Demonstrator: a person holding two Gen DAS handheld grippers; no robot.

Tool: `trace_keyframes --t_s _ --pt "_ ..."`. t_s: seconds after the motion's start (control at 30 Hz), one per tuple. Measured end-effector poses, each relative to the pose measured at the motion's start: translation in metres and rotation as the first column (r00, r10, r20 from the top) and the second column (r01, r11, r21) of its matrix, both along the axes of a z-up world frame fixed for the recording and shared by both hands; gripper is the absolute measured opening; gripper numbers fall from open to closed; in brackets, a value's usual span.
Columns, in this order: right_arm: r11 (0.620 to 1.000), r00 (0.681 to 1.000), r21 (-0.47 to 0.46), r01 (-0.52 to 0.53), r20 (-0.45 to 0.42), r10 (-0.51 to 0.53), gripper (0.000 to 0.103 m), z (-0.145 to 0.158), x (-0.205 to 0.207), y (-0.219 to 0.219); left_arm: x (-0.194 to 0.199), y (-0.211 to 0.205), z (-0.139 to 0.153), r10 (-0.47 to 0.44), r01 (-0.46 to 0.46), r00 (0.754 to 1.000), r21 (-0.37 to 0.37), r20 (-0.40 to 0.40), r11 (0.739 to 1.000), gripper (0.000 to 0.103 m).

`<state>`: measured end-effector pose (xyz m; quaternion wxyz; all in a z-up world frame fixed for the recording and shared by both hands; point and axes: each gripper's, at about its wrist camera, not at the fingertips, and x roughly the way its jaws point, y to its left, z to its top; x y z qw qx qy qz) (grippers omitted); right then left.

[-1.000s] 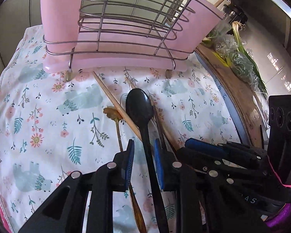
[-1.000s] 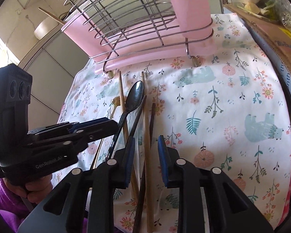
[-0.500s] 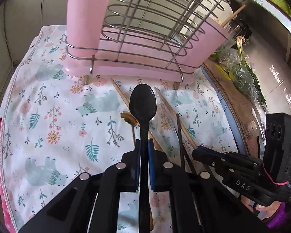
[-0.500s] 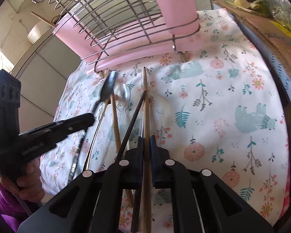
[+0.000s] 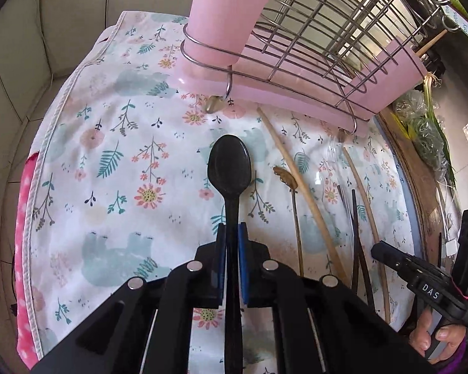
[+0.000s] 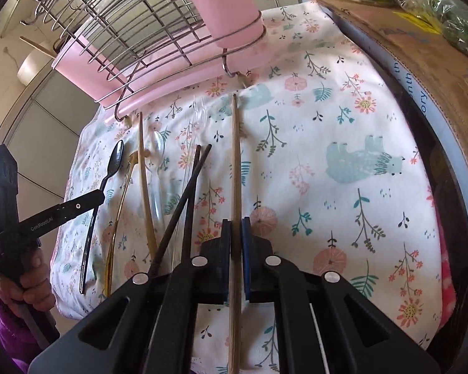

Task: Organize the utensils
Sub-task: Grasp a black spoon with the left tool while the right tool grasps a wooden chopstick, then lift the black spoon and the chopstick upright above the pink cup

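— Lifting cleanly matters in the left view: the left gripper [image 5: 231, 233] is clamped tight on the black spoon [image 5: 230, 168] near the cloth's [image 5: 115, 143] middle.

— Right view: the right gripper [image 6: 235, 233] pinches the wooden chopstick [image 6: 236, 162], pointing at the rack [image 6: 159, 25] on the cloth's far edge.

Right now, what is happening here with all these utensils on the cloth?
A person is sorting utensils with a gripper in each hand. The left gripper is shut on the handle of a black spoon. The right gripper is shut on one wooden chopstick. More chopsticks and a gold spoon lie on the flowered cloth, in front of the wire rack.
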<state>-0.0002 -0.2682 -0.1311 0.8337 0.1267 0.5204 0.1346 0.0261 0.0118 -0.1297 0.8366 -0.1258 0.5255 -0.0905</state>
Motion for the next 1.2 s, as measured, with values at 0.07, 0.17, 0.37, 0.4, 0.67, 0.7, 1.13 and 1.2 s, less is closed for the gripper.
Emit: trace_keyframes --t_s 0.07,0.17,0.37,0.4,0.67,0.7,1.13,1.2 --pt "1.0 1.0 -0.005 -0.005 -0.006 0.005 0.007 0.0 0.0 0.001 0.002 -0.003 0.0 -0.018 0.018 1.0 0.017 -0.005 1.0 0.007" --pt "1.0 0.999 0.005 -0.016 -0.033 0.016 0.007 0.0 0.003 0.001 0.009 -0.004 -0.001 -0.041 0.042 0.999 0.029 -0.035 0.999 0.008" --pt "0.998 0.997 0.041 -0.045 -0.061 0.047 0.008 0.006 0.02 -0.006 0.028 0.0 -0.001 -0.097 0.098 0.991 0.012 -0.095 0.995 0.009" --pt "0.998 0.997 0.041 -0.05 -0.061 0.052 0.008 0.008 0.023 -0.006 0.031 0.0 0.0 -0.101 0.103 0.99 0.012 -0.101 0.995 0.009" --pt "0.997 0.995 -0.009 -0.074 -0.069 0.074 0.008 0.012 0.058 -0.002 0.054 0.002 -0.002 -0.144 0.145 0.978 -0.001 -0.149 0.989 0.01" --pt "0.997 0.994 -0.012 -0.081 -0.073 0.08 0.008 0.012 0.063 -0.001 0.055 0.003 -0.002 -0.147 0.148 0.977 -0.005 -0.154 0.989 0.01" --pt "0.989 0.982 -0.084 -0.124 -0.152 0.11 0.007 0.0 0.099 0.019 0.069 -0.003 -0.006 -0.202 0.203 0.959 -0.016 -0.198 0.979 0.01" --pt "0.991 0.985 -0.075 -0.114 -0.139 0.103 0.007 0.0 0.098 0.017 0.067 -0.002 -0.005 -0.198 0.199 0.963 -0.012 -0.182 0.98 0.009"
